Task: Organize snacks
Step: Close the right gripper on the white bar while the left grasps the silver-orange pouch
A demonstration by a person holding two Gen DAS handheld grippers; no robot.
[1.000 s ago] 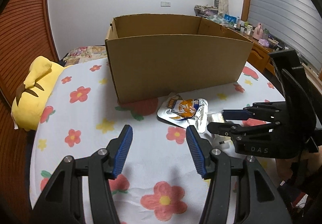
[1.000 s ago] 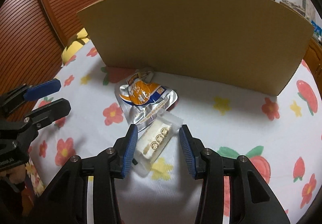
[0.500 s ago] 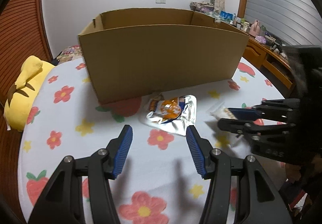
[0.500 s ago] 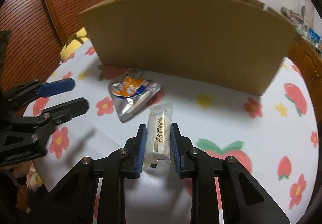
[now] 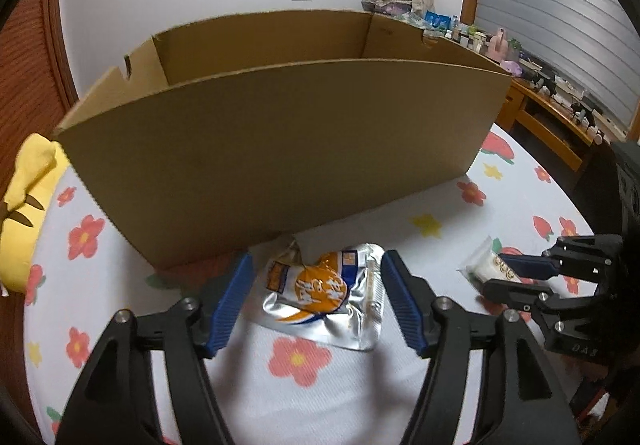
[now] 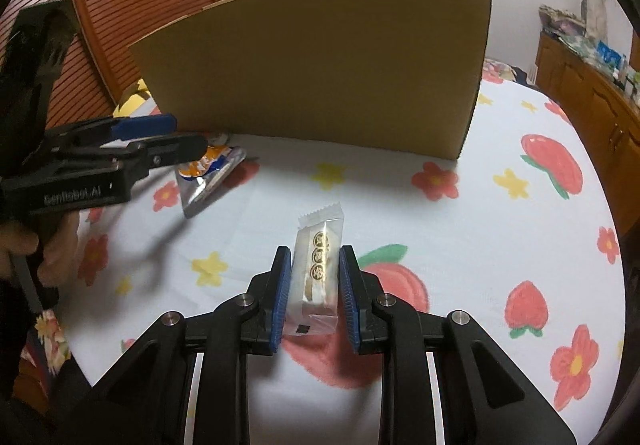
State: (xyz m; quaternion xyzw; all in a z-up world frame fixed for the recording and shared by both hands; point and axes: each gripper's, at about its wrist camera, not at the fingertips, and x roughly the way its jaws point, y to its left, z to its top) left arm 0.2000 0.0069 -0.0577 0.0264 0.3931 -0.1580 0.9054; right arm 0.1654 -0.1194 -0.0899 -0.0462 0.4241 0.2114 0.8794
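Fingers on my right gripper (image 6: 313,285) stand nearly together, their blue pads pressed against both long sides of a clear-wrapped white biscuit bar (image 6: 318,269) printed with three gold rounds; the bar's crimped far end sticks out past the tips, above the flowered tablecloth (image 6: 500,237). From the left wrist view I see the same bar (image 5: 490,271) clamped in that gripper (image 5: 510,277), well to the right of my left tool. On my left gripper (image 5: 316,305) the fingers are spread wide and grip nothing; they flank a crumpled silver foil pouch (image 5: 324,297) with an orange and blue label, one blue pad on each side, neither clearly touching it. I cannot tell whether the tips rest on the cloth. The pouch lies flat on the tablecloth, just in front of the near wall of a large open cardboard box (image 5: 280,149), its top corner close to the box's base. From the right wrist view the pouch (image 6: 206,179) is partly hidden behind the left gripper (image 6: 160,137). A yellow plush toy (image 5: 24,205) lies at the table's left edge beside the box.
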